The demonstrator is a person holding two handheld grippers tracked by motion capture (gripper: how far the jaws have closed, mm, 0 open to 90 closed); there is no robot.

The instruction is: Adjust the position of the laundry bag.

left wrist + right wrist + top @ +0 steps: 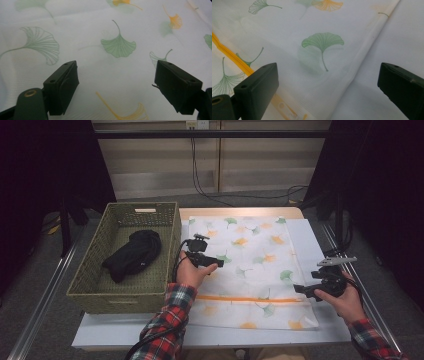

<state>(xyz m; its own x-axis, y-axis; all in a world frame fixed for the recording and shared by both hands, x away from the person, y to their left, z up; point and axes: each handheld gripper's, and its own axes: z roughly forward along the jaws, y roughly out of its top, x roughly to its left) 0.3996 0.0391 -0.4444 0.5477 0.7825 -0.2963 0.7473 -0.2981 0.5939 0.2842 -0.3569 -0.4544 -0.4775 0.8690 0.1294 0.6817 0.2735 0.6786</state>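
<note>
Left hand-held gripper (216,261) hovers over the left edge of the white laundry bag (252,265) printed with ginkgo leaves, which lies flat on the tabletop (310,237). From the high view its jaws are too small to judge. Right hand-held gripper (299,289) sits at the bag's right edge, near the orange zipper (250,298) that crosses the bag. Left of the bag and just beside it stands a woven basket (95,265); inside it lies a bundled black garment (134,252), folded so that its kind cannot be told. Plaid sleeves are cut off at the bottom edge.

Seen from the left gripper view, the left hand-held gripper (116,85) stands wide with nothing between its pads, only the leaf-printed bag (120,45) beneath. Whether the pads touch the fabric cannot be made out.

Seen from the right gripper view, the right hand-held gripper (328,86) is also spread wide and holds nothing. Below it run the bag's seamed edge (372,37), the bare tabletop (407,37) to one side and the orange zipper (229,53), partly hidden behind one jaw.
</note>
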